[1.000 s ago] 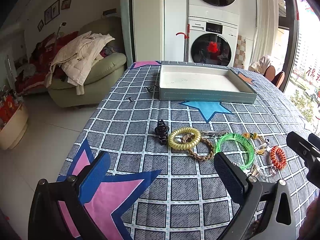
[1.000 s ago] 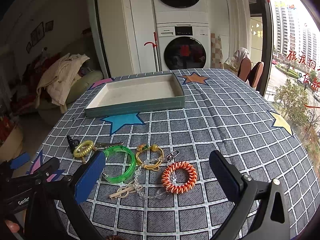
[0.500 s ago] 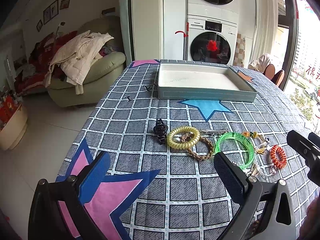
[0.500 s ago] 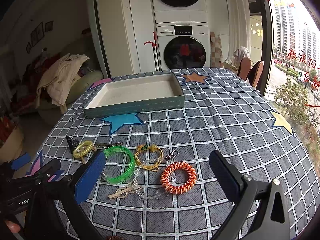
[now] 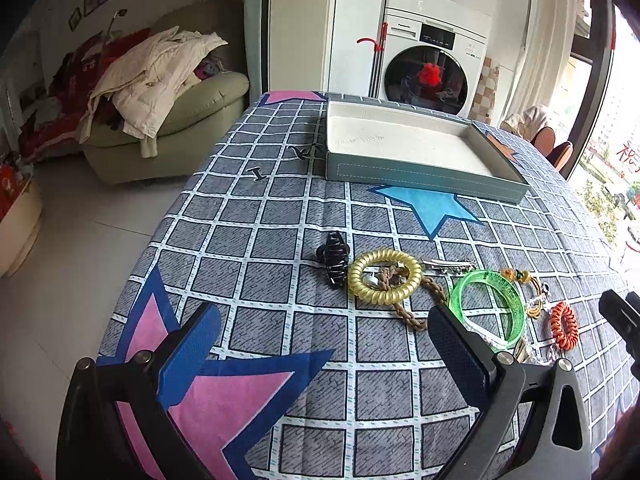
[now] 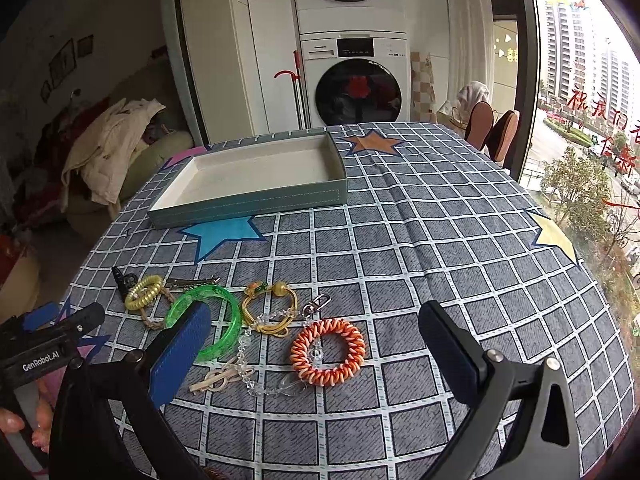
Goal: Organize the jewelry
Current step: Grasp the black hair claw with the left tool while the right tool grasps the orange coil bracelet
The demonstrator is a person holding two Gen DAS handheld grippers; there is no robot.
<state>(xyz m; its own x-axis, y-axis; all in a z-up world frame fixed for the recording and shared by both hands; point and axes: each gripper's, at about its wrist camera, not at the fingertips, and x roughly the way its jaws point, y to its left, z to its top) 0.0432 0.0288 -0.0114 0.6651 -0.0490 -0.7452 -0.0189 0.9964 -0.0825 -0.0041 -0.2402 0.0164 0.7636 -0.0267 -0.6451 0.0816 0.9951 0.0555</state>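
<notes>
A row of jewelry lies on the checked tablecloth: a black hair claw (image 5: 334, 258), a yellow coil ring (image 5: 384, 276) over a brown braided cord (image 5: 412, 308), a silver clip (image 5: 448, 265), a green bangle (image 5: 488, 308), a yellow bead bracelet (image 6: 270, 308), an orange coil ring (image 6: 327, 352) and a clear bead string (image 6: 256, 364). An empty grey-blue tray (image 5: 416, 176) stands at the back. My left gripper (image 5: 324, 352) is open and empty, just short of the yellow ring. My right gripper (image 6: 316, 356) is open and empty, above the orange ring.
The table edge drops to the floor on the left, where a sofa (image 5: 168, 120) piled with clothes stands. Stacked washing machines (image 6: 352, 76) are behind the table. Chairs (image 6: 492, 132) and a window are on the right.
Both cameras have tilted slightly; the scene sits a little lower in the left view. The jewelry has not moved and both grippers stay open.
</notes>
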